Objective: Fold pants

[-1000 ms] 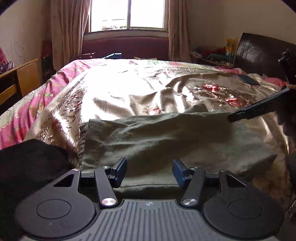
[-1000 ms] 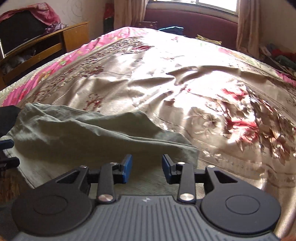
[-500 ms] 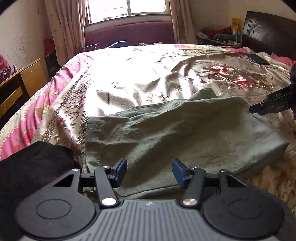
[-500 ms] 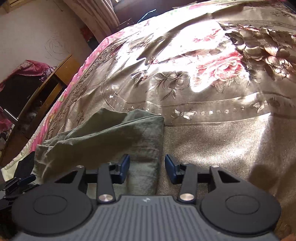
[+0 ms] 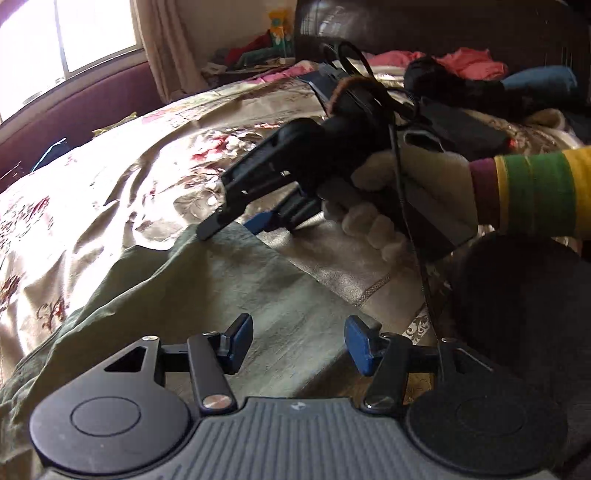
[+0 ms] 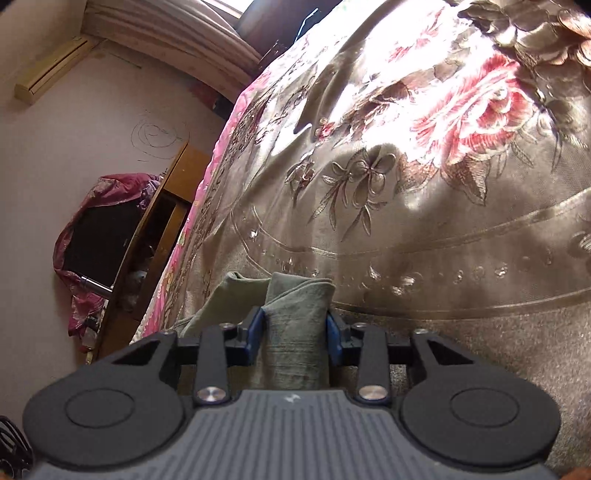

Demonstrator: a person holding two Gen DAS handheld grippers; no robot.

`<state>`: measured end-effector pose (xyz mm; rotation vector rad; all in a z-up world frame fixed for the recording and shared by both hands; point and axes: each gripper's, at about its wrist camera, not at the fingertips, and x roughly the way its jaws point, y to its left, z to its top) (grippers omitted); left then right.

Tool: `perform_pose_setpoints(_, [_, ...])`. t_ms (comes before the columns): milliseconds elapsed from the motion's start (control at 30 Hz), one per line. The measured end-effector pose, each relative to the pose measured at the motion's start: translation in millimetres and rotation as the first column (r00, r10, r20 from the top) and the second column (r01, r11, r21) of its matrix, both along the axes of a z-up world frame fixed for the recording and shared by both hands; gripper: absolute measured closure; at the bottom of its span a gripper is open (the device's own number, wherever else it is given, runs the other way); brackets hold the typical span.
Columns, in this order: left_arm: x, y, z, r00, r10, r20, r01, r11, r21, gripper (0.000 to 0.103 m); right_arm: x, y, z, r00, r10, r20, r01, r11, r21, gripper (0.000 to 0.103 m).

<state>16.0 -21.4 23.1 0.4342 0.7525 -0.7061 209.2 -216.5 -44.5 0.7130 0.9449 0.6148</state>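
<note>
Olive-green pants (image 5: 221, 295) lie folded flat on the floral satin bedspread (image 5: 110, 184). My left gripper (image 5: 299, 343) is open, hovering over the pants' near right corner with nothing between its blue pads. A gloved hand (image 5: 406, 184) holds my right gripper (image 5: 229, 229) at the pants' far right corner. In the right wrist view, that gripper (image 6: 295, 328) has its jaws closing, and the bunched pants corner (image 6: 295, 306) fills the gap, touching both pads.
A dark headboard (image 5: 443, 29) with piled clothes (image 5: 461, 62) is at the back right. A window (image 5: 74, 37) is at the back left. A wooden desk (image 6: 173, 206) and a cloth-draped screen (image 6: 99, 229) stand beside the bed. A dark mass (image 5: 517, 314) sits near right.
The left gripper swung right along the pants toward their right end. The right gripper rolled, dropped to the pants' corner and narrowed its jaws onto the cloth.
</note>
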Motion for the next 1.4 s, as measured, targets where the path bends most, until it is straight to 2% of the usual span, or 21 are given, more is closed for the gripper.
perform_pose_setpoints(33, [4, -12, -7, 1.000, -0.013, -0.006, 0.013, 0.999, 0.047, 0.035, 2, 3, -1, 1.000, 0.004, -0.010, -0.004, 1.000, -0.026, 0.091])
perform_pose_setpoints(67, [10, -20, -12, 0.999, -0.017, -0.027, 0.019, 0.997, 0.075, 0.035, 3, 3, -1, 1.000, 0.003, -0.017, -0.003, 1.000, -0.024, 0.094])
perform_pose_setpoints(133, [23, -27, -19, 0.994, -0.009, -0.107, 0.017, 0.997, 0.077, 0.037, 2, -5, 0, 0.999, -0.004, -0.037, 0.004, 1.000, -0.013, 0.096])
perform_pose_setpoints(200, [30, -32, -18, 0.978, 0.002, -0.211, 0.000, 1.000, 0.011, 0.041, -2, -21, 7, 1.000, -0.010, -0.021, 0.009, 0.998, -0.068, 0.098])
perform_pose_setpoints(300, [29, -46, -22, 0.962, -0.044, -0.269, 0.023, 0.996, -0.081, 0.041, -5, -48, 18, 0.999, -0.052, 0.000, 0.052, 0.988, -0.145, 0.099])
perform_pose_setpoints(367, [27, -62, -30, 0.965, -0.062, -0.255, 0.037, 0.994, -0.101, 0.038, -3, -58, 27, 0.996, -0.079, 0.040, 0.087, 0.961, -0.261, 0.098])
perform_pose_setpoints(433, [26, -74, -30, 0.973, -0.073, -0.219, 0.056, 0.995, -0.082, 0.038, -2, -61, 32, 0.997, -0.066, 0.049, 0.078, 0.944, -0.322, 0.097])
perform_pose_setpoints(500, [25, -71, -20, 0.974, -0.091, -0.206, 0.071, 0.992, -0.105, 0.038, -6, -64, 42, 0.996, -0.061, 0.058, 0.078, 0.929, -0.362, 0.091])
perform_pose_setpoints(533, [25, -65, -14, 0.977, -0.089, -0.194, 0.068, 0.991, -0.115, 0.038, -9, -65, 48, 0.994, -0.073, 0.083, 0.100, 0.918, -0.384, 0.085])
perform_pose_setpoints(600, [27, -42, -1, 0.990, -0.053, -0.133, 0.038, 0.993, -0.113, 0.037, -18, -62, 68, 0.978, -0.090, 0.190, 0.168, 0.876, -0.452, 0.085])
perform_pose_setpoints(667, [31, -13, 7, 0.997, 0.025, -0.066, -0.031, 0.995, -0.094, 0.036, -18, -56, 78, 0.972, -0.065, 0.228, 0.158, 0.892, -0.422, 0.085])
perform_pose_setpoints(700, [36, 3, 9, 0.996, 0.070, -0.048, -0.074, 0.994, -0.082, 0.035, -12, -45, 82, 0.973, -0.022, 0.230, 0.112, 0.915, -0.388, 0.085])
perform_pose_setpoints(800, [54, 49, 5, 0.974, 0.224, -0.020, -0.225, 0.974, -0.038, 0.035, 11, -3, 77, 0.974, 0.090, 0.210, 0.002, 0.916, -0.400, 0.083])
perform_pose_setpoints(967, [66, 123, -11, 0.901, 0.433, 0.039, -0.434, 0.900, 0.032, 0.035, 52, 50, 51, 0.971, 0.215, 0.108, -0.154, 0.899, -0.409, 0.082])
perform_pose_setpoints(1000, [66, 133, -16, 0.889, 0.456, 0.041, -0.458, 0.888, 0.038, 0.035, 57, 53, 47, 0.970, 0.227, 0.087, -0.174, 0.898, -0.403, 0.087])
perform_pose_setpoints(1033, [66, 145, -23, 0.874, 0.484, 0.037, -0.486, 0.873, 0.040, 0.035, 56, 53, 43, 0.967, 0.245, 0.064, -0.199, 0.893, -0.404, 0.099])
perform_pose_setpoints(1067, [65, 152, -25, 0.868, 0.496, 0.027, -0.496, 0.868, 0.023, 0.034, 56, 53, 42, 0.966, 0.254, 0.052, -0.210, 0.885, -0.416, 0.100])
perform_pose_setpoints(1200, [62, 160, -32, 0.859, 0.511, 0.018, -0.510, 0.859, -0.037, 0.033, 67, 41, 40, 0.985, 0.164, 0.044, -0.122, 0.864, -0.489, 0.103])
perform_pose_setpoints(1300, [63, 157, -30, 0.852, 0.524, 0.012, -0.522, 0.851, -0.053, 0.033, 75, 35, 45, 0.994, 0.089, 0.062, -0.048, 0.873, -0.485, 0.103])
perform_pose_setpoints(1367, [61, 156, -25, 0.851, 0.525, 0.020, -0.523, 0.851, -0.058, 0.033, 67, 41, 55, 0.988, 0.118, 0.101, -0.053, 0.868, -0.494, 0.095])
perform_pose_setpoints(1400, [60, 157, -24, 0.850, 0.526, 0.030, -0.524, 0.850, -0.056, 0.033, 59, 48, 62, 0.982, 0.139, 0.129, -0.058, 0.868, -0.492, 0.094])
